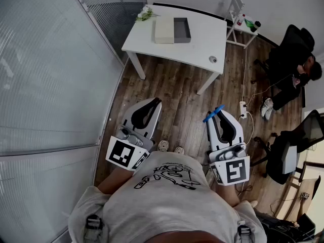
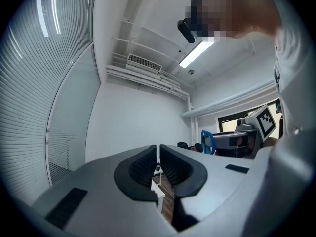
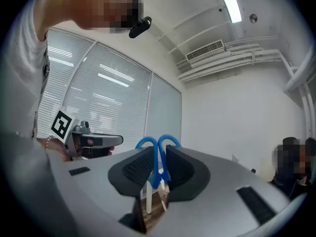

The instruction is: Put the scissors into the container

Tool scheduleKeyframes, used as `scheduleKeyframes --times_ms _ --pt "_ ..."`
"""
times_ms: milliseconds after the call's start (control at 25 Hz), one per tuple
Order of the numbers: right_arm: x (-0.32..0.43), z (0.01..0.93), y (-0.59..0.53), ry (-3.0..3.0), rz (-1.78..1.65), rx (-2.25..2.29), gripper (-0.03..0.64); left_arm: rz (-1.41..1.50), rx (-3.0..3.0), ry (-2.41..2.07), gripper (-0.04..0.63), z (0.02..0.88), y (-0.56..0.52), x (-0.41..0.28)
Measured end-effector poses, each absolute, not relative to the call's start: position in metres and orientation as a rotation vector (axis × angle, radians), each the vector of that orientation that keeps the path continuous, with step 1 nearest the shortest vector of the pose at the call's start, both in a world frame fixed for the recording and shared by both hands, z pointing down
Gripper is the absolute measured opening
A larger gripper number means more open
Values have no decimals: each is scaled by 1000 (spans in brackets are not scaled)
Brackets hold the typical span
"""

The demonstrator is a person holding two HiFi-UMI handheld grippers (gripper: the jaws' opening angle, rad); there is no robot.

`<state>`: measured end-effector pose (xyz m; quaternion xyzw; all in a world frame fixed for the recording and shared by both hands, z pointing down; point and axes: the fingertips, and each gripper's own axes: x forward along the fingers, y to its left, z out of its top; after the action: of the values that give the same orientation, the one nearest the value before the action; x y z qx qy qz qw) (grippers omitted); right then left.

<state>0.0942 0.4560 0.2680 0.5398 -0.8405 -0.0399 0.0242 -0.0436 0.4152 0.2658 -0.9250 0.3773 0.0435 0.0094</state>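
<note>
My right gripper point(image 1: 219, 114) is shut on blue-handled scissors point(image 1: 213, 113); their two loops point(image 3: 158, 144) stick up between the jaws in the right gripper view. My left gripper point(image 1: 153, 105) is shut with nothing between its pads point(image 2: 157, 166). Both are held in front of the person's chest, pointing toward the white table point(image 1: 202, 47). On that table lies the container, a flat grey box point(image 1: 181, 30), with a cream lid or box point(image 1: 164, 30) next to it. The blades are hidden.
A small round object point(image 1: 212, 59) sits near the table's right corner, flowers point(image 1: 145, 14) at its left end. A glass partition with blinds point(image 1: 50, 75) runs along the left. A seated person point(image 1: 293, 77), office chairs point(image 1: 286, 156) and floor cables point(image 1: 245, 103) lie right.
</note>
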Motion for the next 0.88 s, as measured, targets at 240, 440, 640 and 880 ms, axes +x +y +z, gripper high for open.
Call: scheduleKeyframes --times_ms 240,440,640,880 --pt "86 268 458 -2587 -134 1675 86 145 -2870 1200 35 265 415 -58" --pt "76 269 453 -2578 -128 1714 87 155 -2870 1209 35 267 411 -73" --pt "60 272 446 -2574 -118 1720 86 160 -2864 1221 35 270 407 -93" --pt "34 277 437 -2582 -95 1706 86 154 -2865 1241 35 275 398 -120"
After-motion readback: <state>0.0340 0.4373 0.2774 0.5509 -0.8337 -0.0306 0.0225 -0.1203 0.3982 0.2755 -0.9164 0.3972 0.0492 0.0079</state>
